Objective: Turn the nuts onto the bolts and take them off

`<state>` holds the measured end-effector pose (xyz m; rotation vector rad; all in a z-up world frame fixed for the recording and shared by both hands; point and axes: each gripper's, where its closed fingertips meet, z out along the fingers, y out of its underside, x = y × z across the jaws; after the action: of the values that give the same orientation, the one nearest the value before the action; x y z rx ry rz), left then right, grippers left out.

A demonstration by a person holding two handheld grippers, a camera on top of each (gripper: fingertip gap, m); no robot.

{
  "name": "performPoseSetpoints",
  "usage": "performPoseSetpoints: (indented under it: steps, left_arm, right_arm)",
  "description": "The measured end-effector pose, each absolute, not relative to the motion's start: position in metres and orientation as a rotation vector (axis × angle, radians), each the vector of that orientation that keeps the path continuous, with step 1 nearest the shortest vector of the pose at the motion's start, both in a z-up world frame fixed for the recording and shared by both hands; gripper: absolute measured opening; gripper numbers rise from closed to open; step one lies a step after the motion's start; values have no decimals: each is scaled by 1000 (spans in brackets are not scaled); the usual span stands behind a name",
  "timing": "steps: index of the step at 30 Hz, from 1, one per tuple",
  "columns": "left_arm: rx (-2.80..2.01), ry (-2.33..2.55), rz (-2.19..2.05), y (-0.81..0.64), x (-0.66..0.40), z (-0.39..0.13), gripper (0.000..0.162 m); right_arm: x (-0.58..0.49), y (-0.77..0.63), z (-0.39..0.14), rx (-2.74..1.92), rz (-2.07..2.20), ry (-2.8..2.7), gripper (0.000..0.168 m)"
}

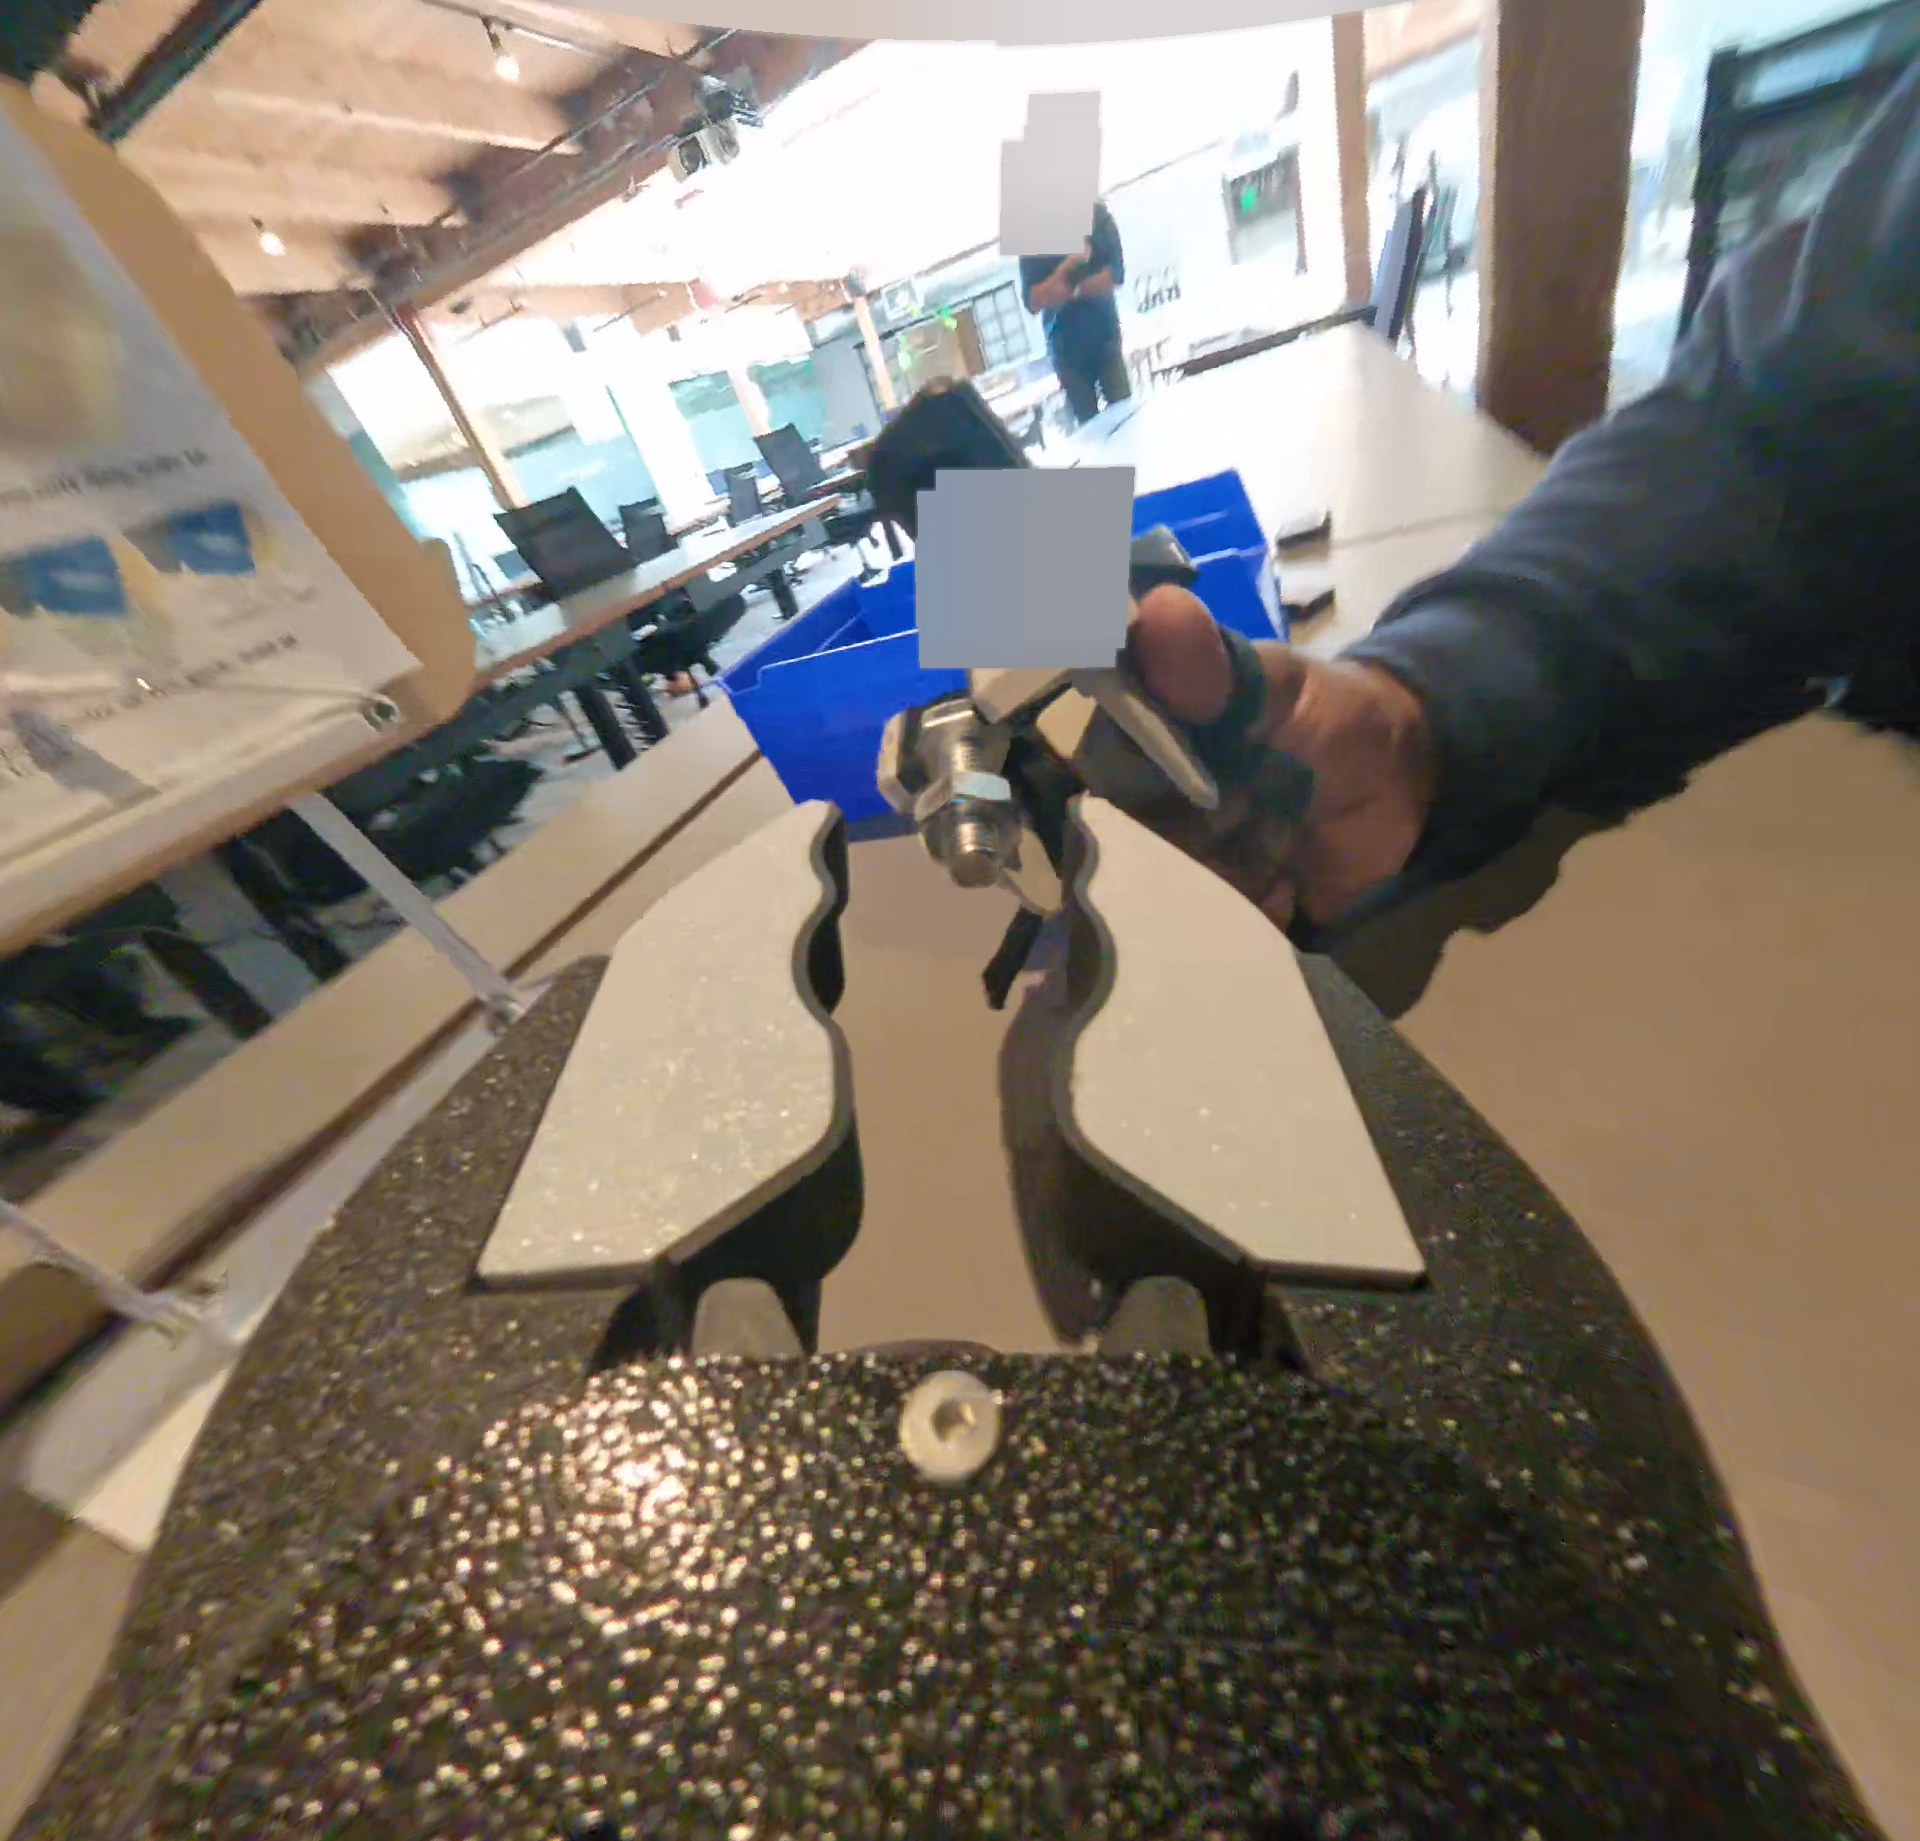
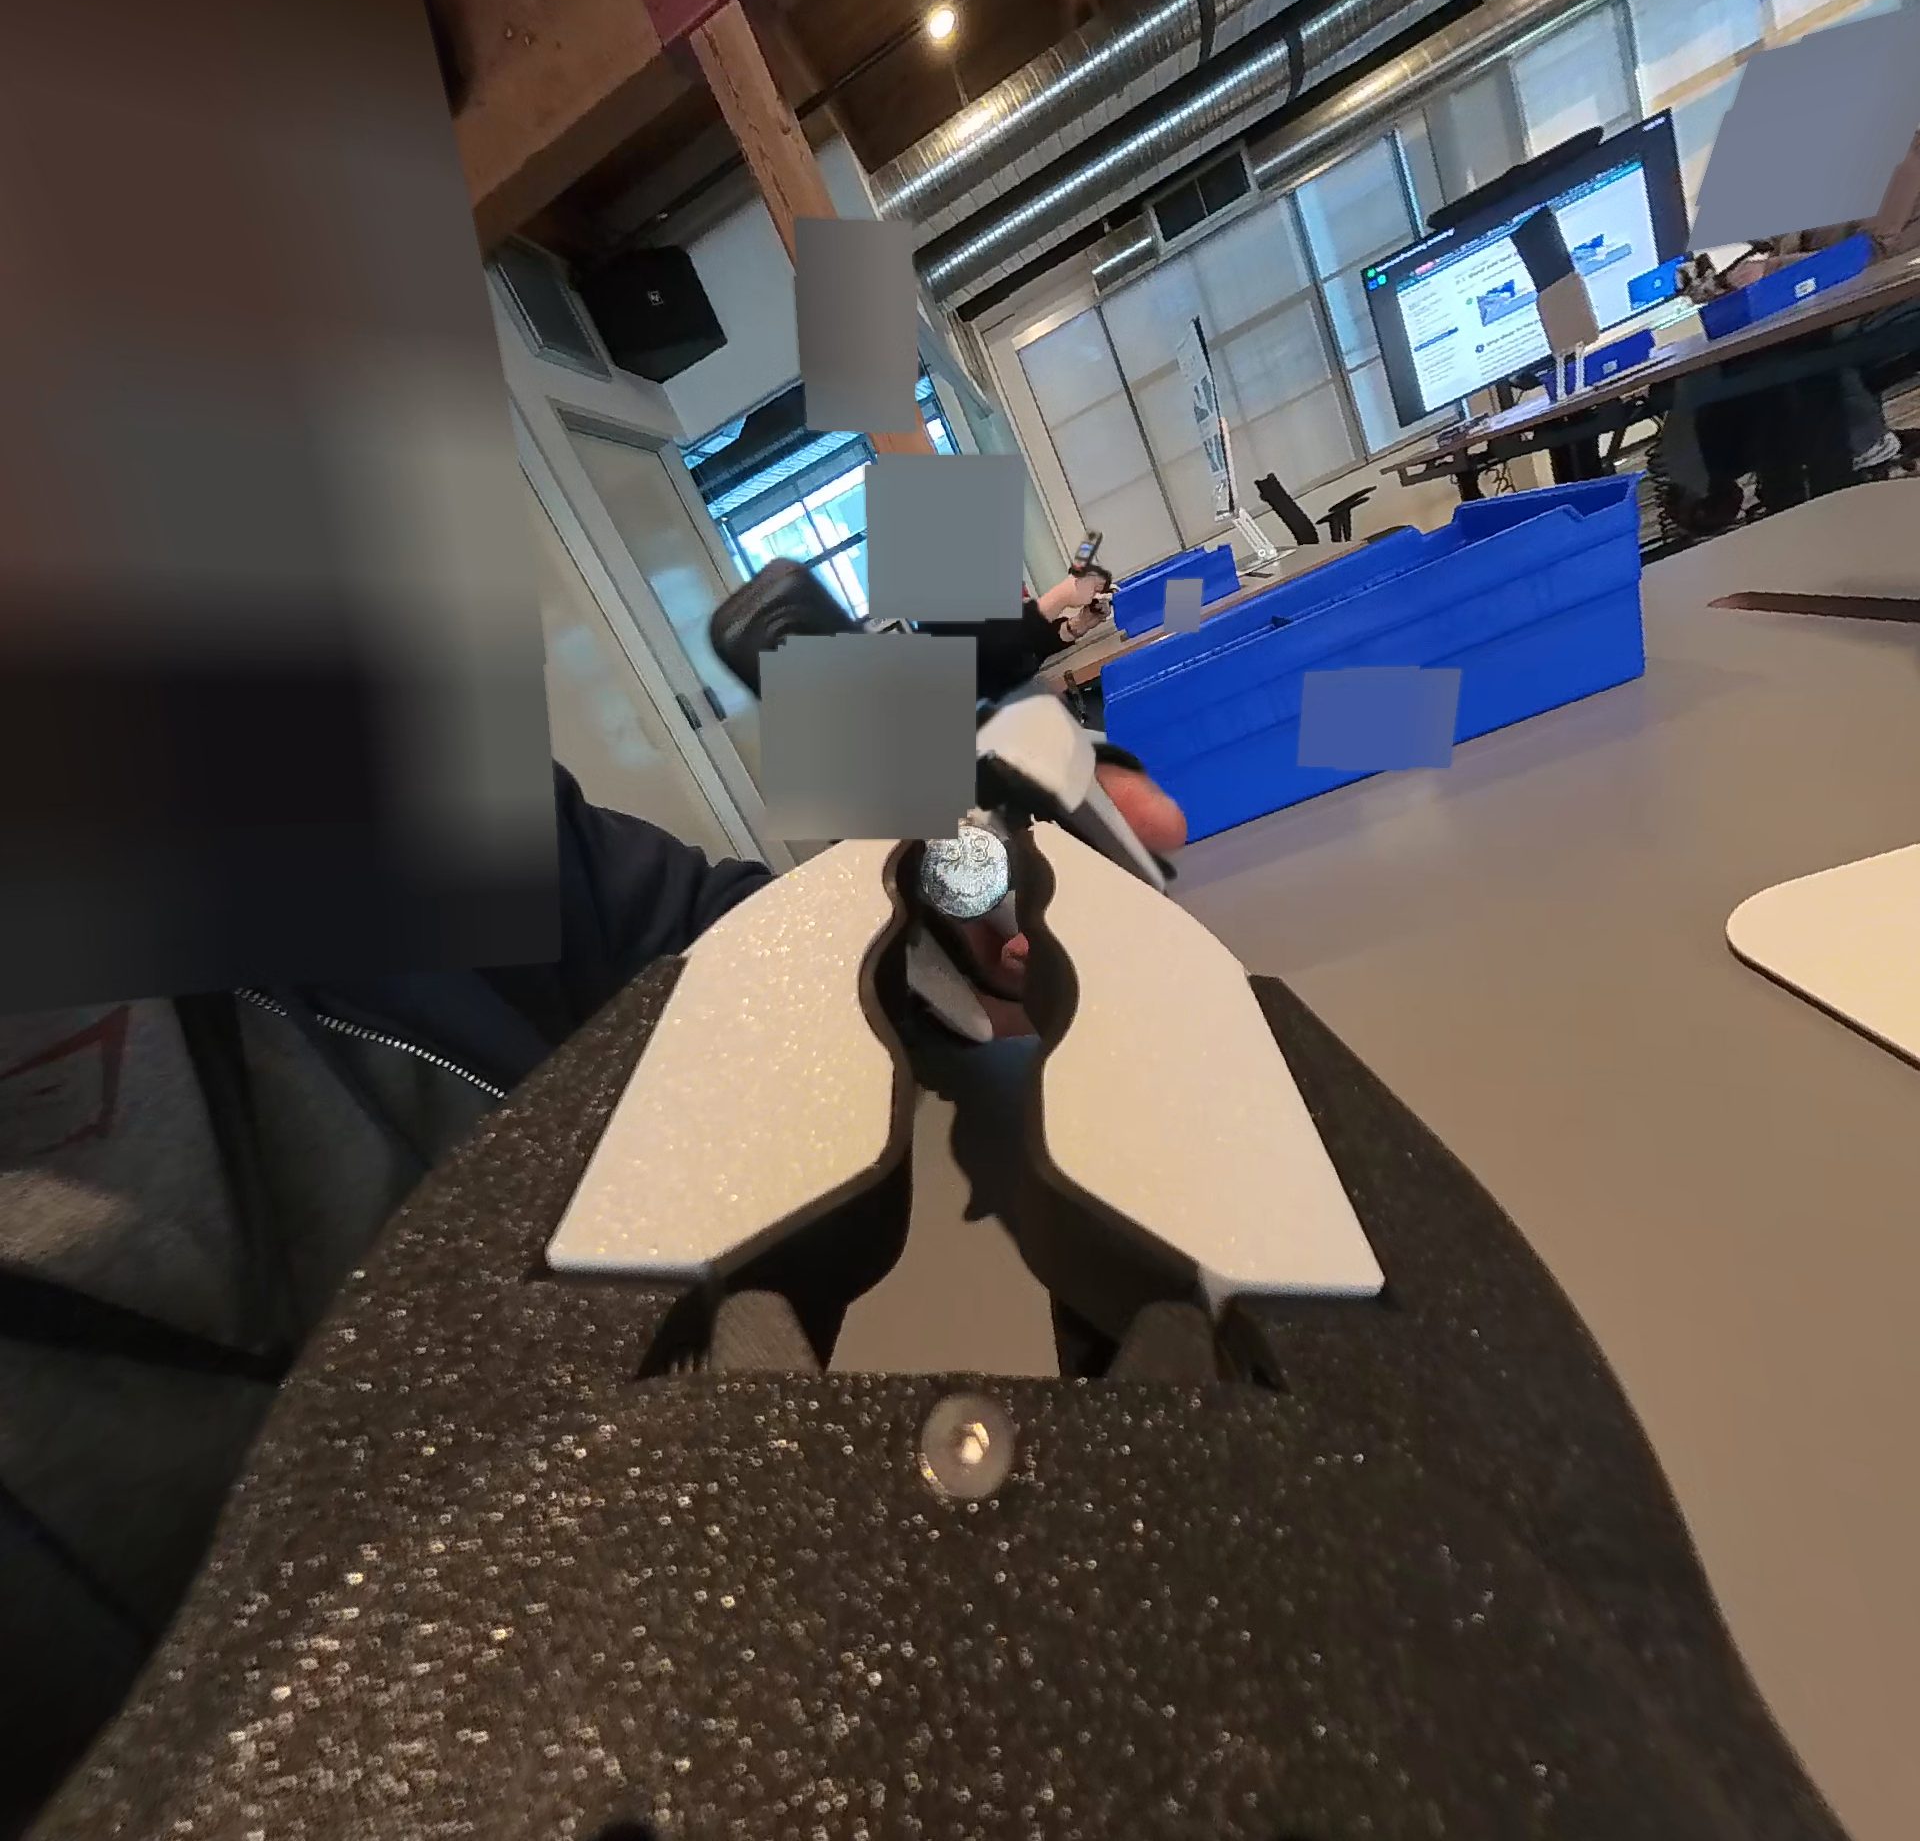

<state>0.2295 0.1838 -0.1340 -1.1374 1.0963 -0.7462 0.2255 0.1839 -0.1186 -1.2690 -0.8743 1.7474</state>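
Note:
A steel bolt [image 1: 940,742] with a hex nut [image 1: 968,792] threaded on it is held in the air above the grey table [image 1: 1610,1116]. In the left wrist view its threaded end points toward me. My left gripper [image 1: 956,846] is open, its tips on either side of the bolt's end and apart from it. In the right wrist view my right gripper [image 2: 964,861] is shut on the bolt's round head [image 2: 964,875]. The right gripper also shows in the left wrist view [image 1: 1023,721], held by a hand [image 1: 1309,752].
A blue bin [image 1: 821,721] stands on the table just behind the bolt; it also shows in the right wrist view [image 2: 1371,628]. A white mat [image 2: 1829,960] lies at the right. A cardboard stand with a printed sheet [image 1: 156,596] is at the left. A person [image 1: 1081,337] stands far back.

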Motion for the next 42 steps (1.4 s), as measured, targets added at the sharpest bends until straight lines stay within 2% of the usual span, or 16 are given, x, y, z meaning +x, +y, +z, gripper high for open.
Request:
performPoseSetpoints:
  steps: [6, 12, 15, 21, 23, 25, 28, 35, 39, 42]
  left_arm:
    - [-1198, 1036, -952, 181, 230, -132, 20]
    - [-1221, 1029, -1015, 179, 231, -134, 17]
    - [-1170, 1085, -860, 179, 230, -134, 17]
    - [-872, 1258, -139, 180, 227, -135, 17]
    - [-816, 1271, -36, 181, 227, -136, 19]
    - [-854, 1274, -142, 179, 230, -139, 44]
    - [-949, 1195, -403, 177, 229, -132, 54]
    - [-1178, 1037, -862, 182, 229, -131, 41]
    - [-1231, 1004, -1028, 178, 231, -133, 17]
    - [-1226, 1016, -1005, 178, 230, -133, 17]
  right_arm:
    - [225, 183, -119, -1267, 1740, -879, 16]
    - [224, 183, -119, -1266, 1738, -884, 17]
    - [224, 182, -119, -1267, 1743, -883, 17]
    - [223, 180, -120, -1267, 1757, -882, 17]
    - [223, 181, -119, -1266, 1763, -872, 17]
    - [225, 182, -117, -1259, 1769, -860, 16]
    - [226, 183, -116, -1253, 1761, -860, 17]
    - [226, 182, -116, -1247, 1749, -868, 17]
    - [226, 183, -116, -1248, 1742, -866, 17]
    - [226, 182, -117, -1249, 1734, -875, 17]
